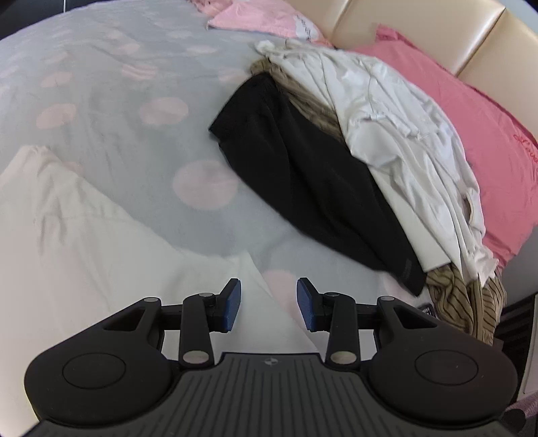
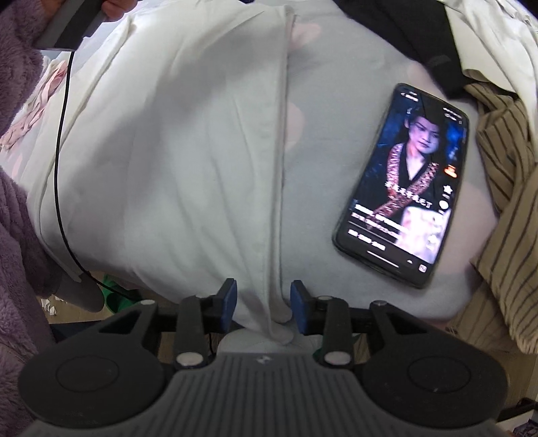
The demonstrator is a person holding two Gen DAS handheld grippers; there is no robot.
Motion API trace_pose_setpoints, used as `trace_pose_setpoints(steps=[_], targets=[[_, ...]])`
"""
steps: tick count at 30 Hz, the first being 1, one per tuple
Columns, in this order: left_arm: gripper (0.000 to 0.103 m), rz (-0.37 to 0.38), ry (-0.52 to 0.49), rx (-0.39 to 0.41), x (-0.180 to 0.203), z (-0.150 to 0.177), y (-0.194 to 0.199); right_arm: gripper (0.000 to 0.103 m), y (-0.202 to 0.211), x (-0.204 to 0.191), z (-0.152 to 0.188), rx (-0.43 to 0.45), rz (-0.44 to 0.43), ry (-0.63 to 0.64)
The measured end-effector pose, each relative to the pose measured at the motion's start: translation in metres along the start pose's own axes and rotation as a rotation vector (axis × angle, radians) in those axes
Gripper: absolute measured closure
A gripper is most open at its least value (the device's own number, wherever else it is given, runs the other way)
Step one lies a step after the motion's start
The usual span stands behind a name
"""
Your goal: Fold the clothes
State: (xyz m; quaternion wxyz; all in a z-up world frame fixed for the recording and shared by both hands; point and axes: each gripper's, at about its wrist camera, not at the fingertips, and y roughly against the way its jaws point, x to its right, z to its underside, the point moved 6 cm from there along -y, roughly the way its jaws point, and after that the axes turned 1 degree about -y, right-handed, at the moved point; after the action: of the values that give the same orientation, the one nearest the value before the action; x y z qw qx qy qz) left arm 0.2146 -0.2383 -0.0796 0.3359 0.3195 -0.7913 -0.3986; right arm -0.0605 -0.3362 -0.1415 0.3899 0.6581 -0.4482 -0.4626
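Note:
A white garment (image 1: pixel 84 242) lies spread flat on the bed at the lower left of the left wrist view. My left gripper (image 1: pixel 269 304) hovers over its right edge, open, with nothing pinched between the blue pads. In the right wrist view the same white garment (image 2: pixel 185 151) fills the middle, a long seam running down it. Its lower hem bunches between the fingers of my right gripper (image 2: pixel 264 302), whose jaws stand apart and do not press the cloth. A pile of unfolded clothes holds a black garment (image 1: pixel 302 174), a white one (image 1: pixel 396 127) and a striped brown one (image 1: pixel 467 302).
A lit phone (image 2: pixel 403 181) lies on the grey, pink-dotted sheet (image 1: pixel 134 84) right of the garment. Pink pillows (image 1: pixel 487 141) lean on a beige headboard (image 1: pixel 437 27). A black cable (image 2: pixel 59 168) crosses the garment's left side. A purple fleece sleeve (image 2: pixel 16 201) is at the left.

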Motion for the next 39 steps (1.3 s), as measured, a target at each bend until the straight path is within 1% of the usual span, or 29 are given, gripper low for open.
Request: trace_pose_setpoints(steps=[4,8,12,16,17,18,19,20,21,22,23,25,27,29,35,39], targets=[[0.069,-0.012,0.064,-0.035,-0.001,0.001,-0.016,0.066,-0.006,0.004,-0.001,-0.007,0.011,-0.021],[0.068,-0.025,0.148,-0.070,-0.009,-0.004,-0.039,0.065,-0.006,0.009,-0.002,0.001,-0.016,-0.068],[0.068,-0.050,0.169,-0.098,-0.009,-0.004,-0.054,0.067,-0.008,0.006,-0.003,-0.001,-0.032,-0.059],[0.068,-0.092,0.149,-0.114,-0.005,-0.002,-0.061,0.067,-0.011,0.002,-0.005,-0.005,-0.034,-0.054],[0.068,-0.100,0.142,-0.113,-0.004,-0.002,-0.062,0.071,-0.012,0.000,-0.006,-0.005,-0.028,-0.050],[0.068,-0.112,0.134,-0.111,-0.003,-0.002,-0.063,0.077,-0.012,-0.004,-0.007,-0.006,-0.020,-0.030],[0.071,-0.125,0.122,-0.107,-0.002,-0.001,-0.063,0.081,-0.012,-0.008,-0.008,-0.008,-0.011,-0.011],[0.076,-0.142,0.103,-0.104,-0.002,0.000,-0.063,0.090,-0.013,-0.012,-0.009,-0.010,-0.003,0.008],[0.079,-0.158,0.085,-0.101,-0.001,0.001,-0.062,0.093,-0.014,-0.017,-0.009,-0.014,0.006,0.025],[0.085,-0.164,0.072,-0.097,-0.001,0.002,-0.062,0.094,-0.014,-0.022,-0.010,-0.019,0.026,0.049],[0.086,-0.169,0.061,-0.092,-0.002,0.003,-0.061,0.094,-0.014,-0.026,-0.010,-0.025,0.047,0.072],[0.090,-0.160,0.078,-0.081,-0.005,0.004,-0.059,0.095,-0.012,-0.033,-0.011,-0.035,0.075,0.103],[0.096,-0.153,0.091,-0.068,-0.008,0.003,-0.056,0.095,-0.009,-0.040,-0.012,-0.041,0.094,0.127],[0.099,-0.139,0.103,-0.056,-0.010,0.002,-0.052,0.095,-0.003,-0.048,-0.013,-0.038,0.107,0.148],[0.101,-0.027,0.185,-0.004,-0.022,-0.001,-0.027,0.095,0.023,-0.076,-0.013,0.011,0.107,0.186],[0.101,0.053,0.214,0.048,-0.030,-0.003,0.001,0.095,0.038,-0.090,-0.017,0.039,0.068,0.217]])
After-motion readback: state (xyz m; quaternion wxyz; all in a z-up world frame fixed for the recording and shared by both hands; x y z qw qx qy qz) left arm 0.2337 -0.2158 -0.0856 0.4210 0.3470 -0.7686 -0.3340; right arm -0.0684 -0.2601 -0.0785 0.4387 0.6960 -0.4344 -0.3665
